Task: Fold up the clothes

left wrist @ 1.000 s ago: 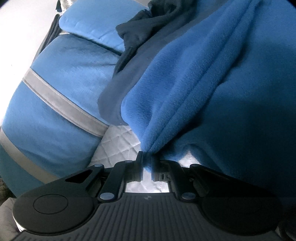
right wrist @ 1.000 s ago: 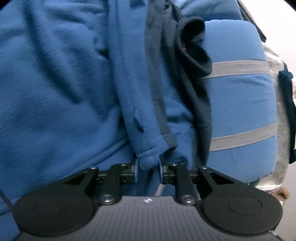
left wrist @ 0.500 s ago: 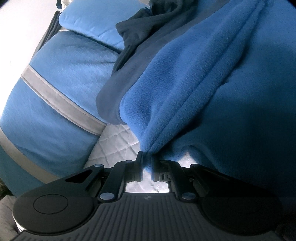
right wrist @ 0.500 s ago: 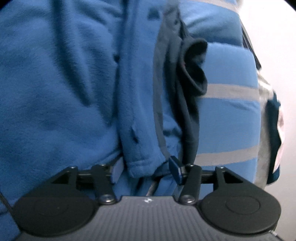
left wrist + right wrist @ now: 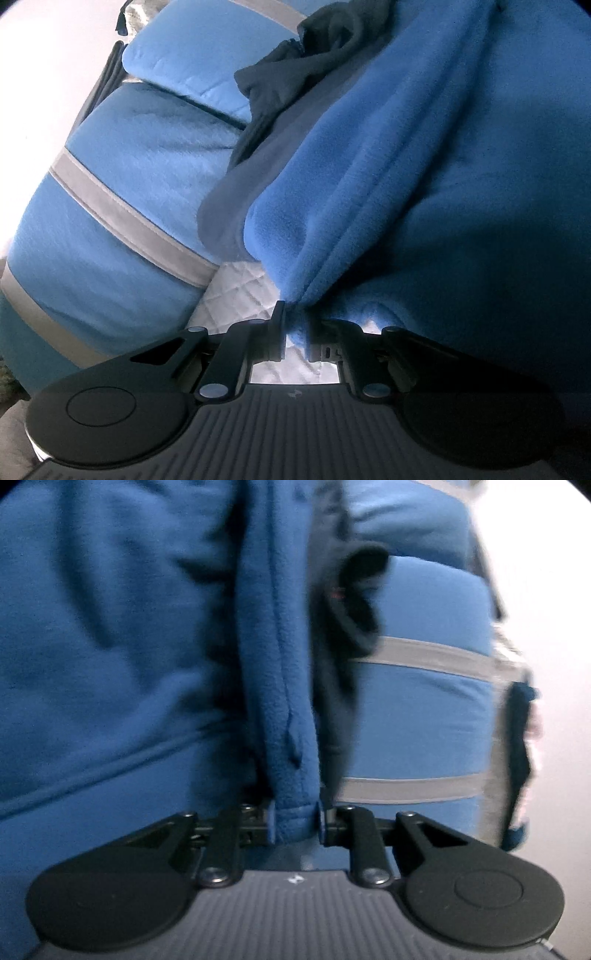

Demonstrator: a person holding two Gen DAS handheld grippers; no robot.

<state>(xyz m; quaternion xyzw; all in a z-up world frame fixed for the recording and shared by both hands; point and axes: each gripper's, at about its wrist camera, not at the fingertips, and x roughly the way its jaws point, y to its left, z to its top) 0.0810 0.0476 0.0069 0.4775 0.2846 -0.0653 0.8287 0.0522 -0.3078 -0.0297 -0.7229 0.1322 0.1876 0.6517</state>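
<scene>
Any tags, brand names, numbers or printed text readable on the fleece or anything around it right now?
No readable words or numbers in either view.
Small pale mark on the left gripper body: a logo-like shape, no letters.
Same small mark on the right gripper body: blurred, no letters.
Reddish speck on the dark navy garment: too small and blurred to read.
Blue fleece garment: no label showing.

Support surface is a white diamond-quilted mattress cover. On it: a blue plush blanket with grey stripes, with a dark navy garment along its edge. Blue fleece garment drapes over both.
</scene>
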